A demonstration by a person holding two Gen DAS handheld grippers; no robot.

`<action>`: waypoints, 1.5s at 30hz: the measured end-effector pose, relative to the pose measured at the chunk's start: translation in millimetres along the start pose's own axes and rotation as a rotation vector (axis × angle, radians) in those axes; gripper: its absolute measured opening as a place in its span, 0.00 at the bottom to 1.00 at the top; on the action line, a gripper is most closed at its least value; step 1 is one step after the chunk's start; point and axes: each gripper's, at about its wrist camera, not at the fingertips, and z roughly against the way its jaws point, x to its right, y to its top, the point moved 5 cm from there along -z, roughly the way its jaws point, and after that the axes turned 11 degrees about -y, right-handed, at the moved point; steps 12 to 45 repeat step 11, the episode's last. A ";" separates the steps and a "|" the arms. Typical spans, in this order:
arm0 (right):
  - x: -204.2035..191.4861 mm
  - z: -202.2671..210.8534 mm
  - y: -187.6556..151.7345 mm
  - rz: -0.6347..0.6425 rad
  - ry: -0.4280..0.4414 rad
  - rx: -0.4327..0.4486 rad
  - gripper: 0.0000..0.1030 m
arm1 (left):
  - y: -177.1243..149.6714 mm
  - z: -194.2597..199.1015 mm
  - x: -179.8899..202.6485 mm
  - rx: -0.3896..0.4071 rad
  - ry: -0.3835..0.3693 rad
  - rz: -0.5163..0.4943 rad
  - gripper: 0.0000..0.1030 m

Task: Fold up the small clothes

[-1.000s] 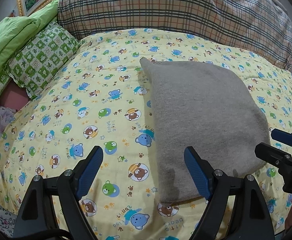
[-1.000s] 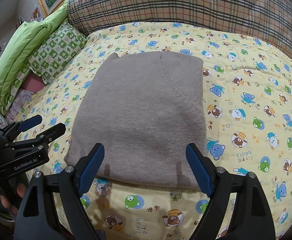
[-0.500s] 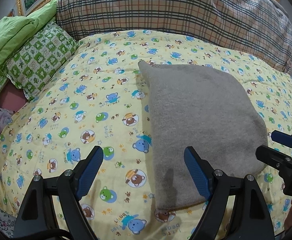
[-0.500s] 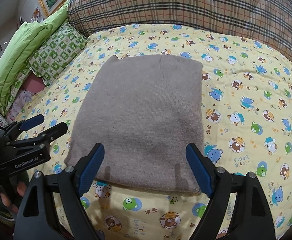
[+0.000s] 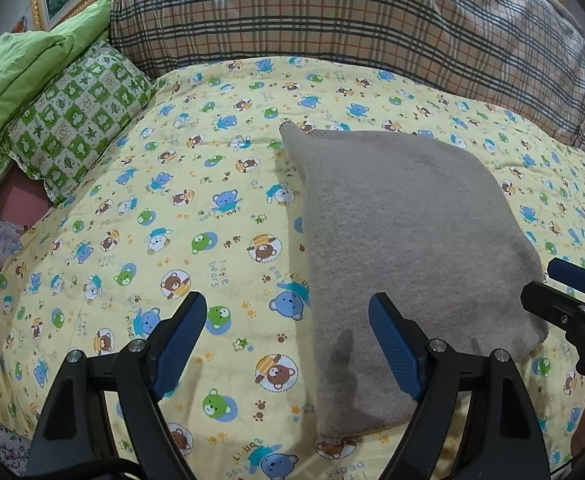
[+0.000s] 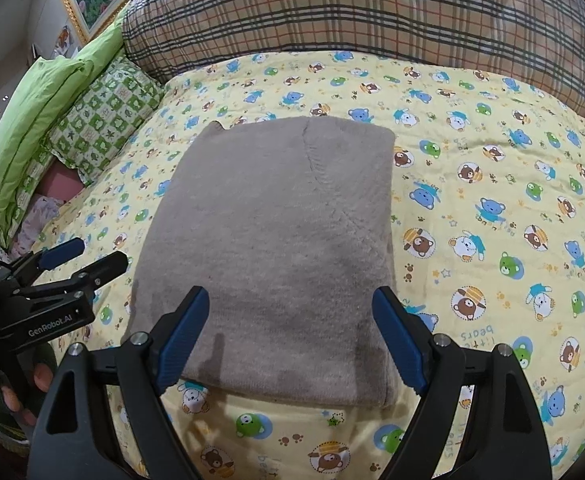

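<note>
A grey knitted garment (image 6: 276, 240) lies folded into a flat rectangle on the yellow bear-print quilt (image 6: 492, 208); it also shows in the left wrist view (image 5: 404, 248). My left gripper (image 5: 288, 336) is open and empty, held above the quilt beside the garment's left near corner. My right gripper (image 6: 292, 328) is open and empty, held above the garment's near edge. Each gripper shows in the other's view, the right one (image 5: 564, 292) at the right edge and the left one (image 6: 80, 260) at the left edge.
A large plaid pillow (image 5: 352, 16) lies across the back. A green checked pillow (image 5: 76, 120) and a green blanket (image 5: 16, 68) sit at the left. The quilt (image 5: 152, 220) lies open left of the garment.
Both grippers have pulled back and up a little from the garment. The garment lies still and both stay open.
</note>
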 end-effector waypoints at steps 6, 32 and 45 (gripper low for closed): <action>1.2 -3.6 2.0 0.000 -0.002 -0.004 0.81 | 4.6 1.1 -3.0 0.004 0.009 0.006 0.81; 1.5 -4.0 2.8 0.007 -0.007 -0.007 0.81 | 4.6 -0.6 -2.7 -0.002 0.015 0.006 0.81; 1.5 -4.0 2.8 0.007 -0.007 -0.007 0.81 | 4.6 -0.6 -2.7 -0.002 0.015 0.006 0.81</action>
